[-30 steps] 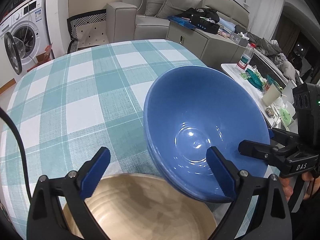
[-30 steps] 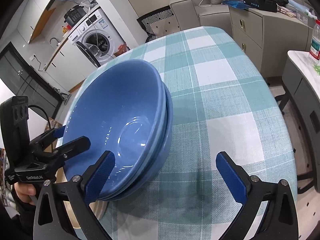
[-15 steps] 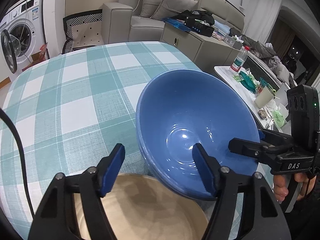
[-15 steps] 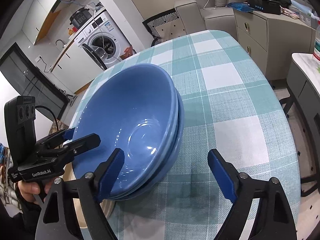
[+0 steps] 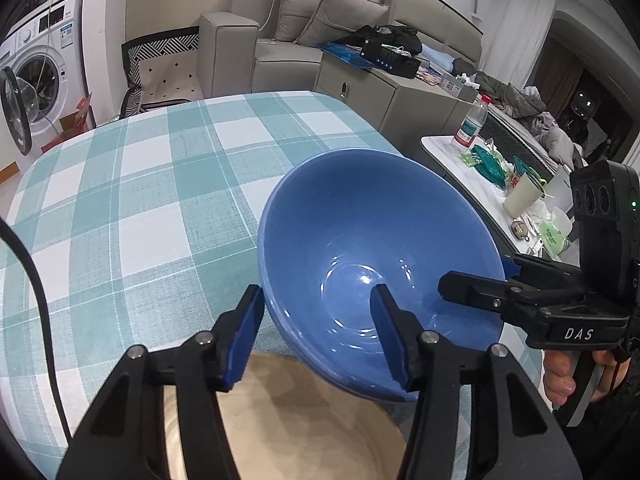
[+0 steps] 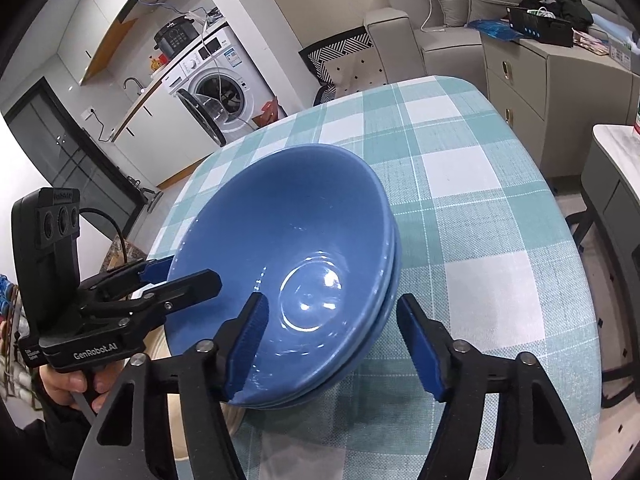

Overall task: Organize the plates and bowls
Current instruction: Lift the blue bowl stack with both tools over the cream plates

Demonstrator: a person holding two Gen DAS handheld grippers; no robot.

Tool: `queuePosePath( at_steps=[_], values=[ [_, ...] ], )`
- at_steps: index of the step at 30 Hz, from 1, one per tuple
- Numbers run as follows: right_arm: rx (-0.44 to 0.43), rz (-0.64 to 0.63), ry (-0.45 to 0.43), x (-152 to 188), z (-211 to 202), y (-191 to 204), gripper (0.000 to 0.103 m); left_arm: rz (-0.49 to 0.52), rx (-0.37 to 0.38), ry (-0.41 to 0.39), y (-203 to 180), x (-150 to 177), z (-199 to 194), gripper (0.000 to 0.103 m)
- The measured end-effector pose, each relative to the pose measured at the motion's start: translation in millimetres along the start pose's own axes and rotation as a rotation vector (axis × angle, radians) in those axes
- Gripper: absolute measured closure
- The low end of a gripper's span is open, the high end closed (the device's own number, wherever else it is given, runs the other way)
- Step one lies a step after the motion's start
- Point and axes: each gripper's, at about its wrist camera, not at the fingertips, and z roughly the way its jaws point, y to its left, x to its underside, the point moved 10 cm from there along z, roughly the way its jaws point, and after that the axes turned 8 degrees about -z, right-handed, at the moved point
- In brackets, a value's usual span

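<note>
Two nested blue bowls (image 5: 360, 240) (image 6: 296, 248) sit tilted on the checked tablecloth, their near edge resting on a beige plate (image 5: 288, 432). My left gripper (image 5: 320, 336) is part-way closed and straddles the bowls' left rim, one finger inside and one outside, with gaps showing at the pads. My right gripper (image 6: 336, 344) straddles the opposite rim the same way, still apart from it. Each gripper shows in the other's view, the right one (image 5: 476, 284) at the right rim and the left one (image 6: 188, 276) at the left rim.
The teal-and-white checked table (image 5: 140, 200) stretches away behind the bowls. A side table (image 5: 480, 184) with a bottle and cups stands to its right. A grey cabinet (image 6: 540, 80), a sofa and a washing machine (image 6: 216, 92) lie beyond.
Both grippers have narrowed steadily around the bowls' rims over the last second. The bowls have stayed tilted in the same spot.
</note>
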Motion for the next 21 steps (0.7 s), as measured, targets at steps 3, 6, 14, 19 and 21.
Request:
queuePosePath(
  at_steps=[3, 6, 14, 19, 21],
  values=[
    [0.017, -0.009, -0.007, -1.3, -0.4, 1.4, 0.040, -0.007, -0.006, -0.003, 2.0, 0.0, -0.9, 0.055],
    [0.028, -0.009, -0.009, -1.7, 0.7, 1.5, 0.040, -0.017, -0.011, -0.005, 4.0, 0.1, -1.4, 0.059],
    [0.055, -0.004, -0.007, -2.2, 0.1, -0.6, 0.045, -0.025, -0.024, -0.002, 6.3, -0.3, -1.8, 0.063],
    [0.065, -0.001, -0.002, -1.7, -0.4, -0.4, 0.046, -0.022, -0.039, -0.001, 5.4, -0.2, -1.9, 0.063],
    [0.065, 0.001, 0.000, -1.6, -0.7, -0.5, 0.046, -0.020, -0.045, -0.001, 4.8, -0.3, -1.9, 0.063]
  ],
)
